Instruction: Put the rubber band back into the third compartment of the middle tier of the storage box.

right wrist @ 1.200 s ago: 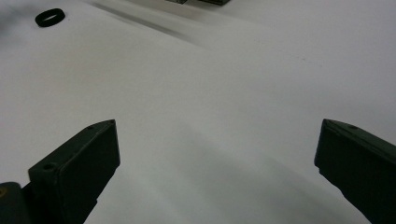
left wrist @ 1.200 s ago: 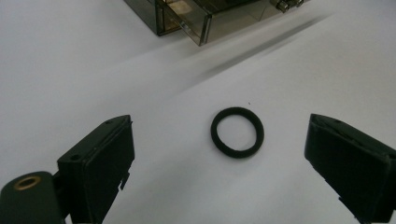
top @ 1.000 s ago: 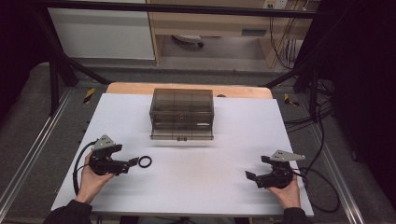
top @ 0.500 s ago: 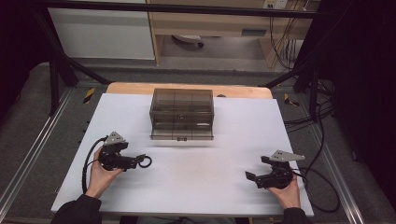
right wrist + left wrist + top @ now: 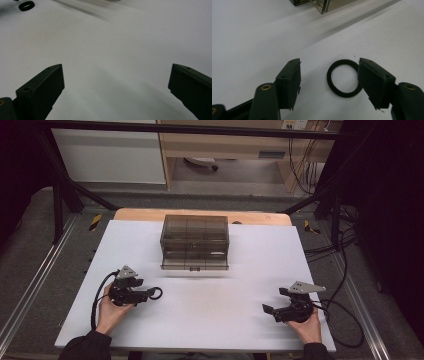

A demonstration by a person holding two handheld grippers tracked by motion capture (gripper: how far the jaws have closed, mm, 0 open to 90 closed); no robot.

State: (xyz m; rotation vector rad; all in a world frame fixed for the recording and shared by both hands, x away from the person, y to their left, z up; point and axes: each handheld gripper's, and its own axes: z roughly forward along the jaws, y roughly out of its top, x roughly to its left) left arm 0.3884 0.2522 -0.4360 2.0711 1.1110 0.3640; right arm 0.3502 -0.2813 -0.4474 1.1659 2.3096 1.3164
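Observation:
A small black rubber ring [image 5: 160, 293] lies flat on the white table top [image 5: 210, 320] at the left. My left gripper [image 5: 151, 294] rests low on the table with its jaws open around the ring. In the left gripper view the ring [image 5: 329, 76] sits between the jaws of the left gripper [image 5: 329, 61], against the right-hand one. My right gripper [image 5: 274, 302] rests at the table's front right, open and holding nothing. The right gripper view shows the right gripper [image 5: 117, 66] wide open over bare table, with the ring [image 5: 24, 9] far off at the upper left.
A translucent grey plastic box [image 5: 195, 242] with compartments stands at the back middle of the table; its corner [image 5: 322, 5] appears beyond the left jaws. Cables [image 5: 345, 320] trail off the table's right edge. A wooden board [image 5: 140, 214] edges the far side.
My left gripper has slid right and forward along the table until its open jaws came around the ring. The right gripper has stayed in place.

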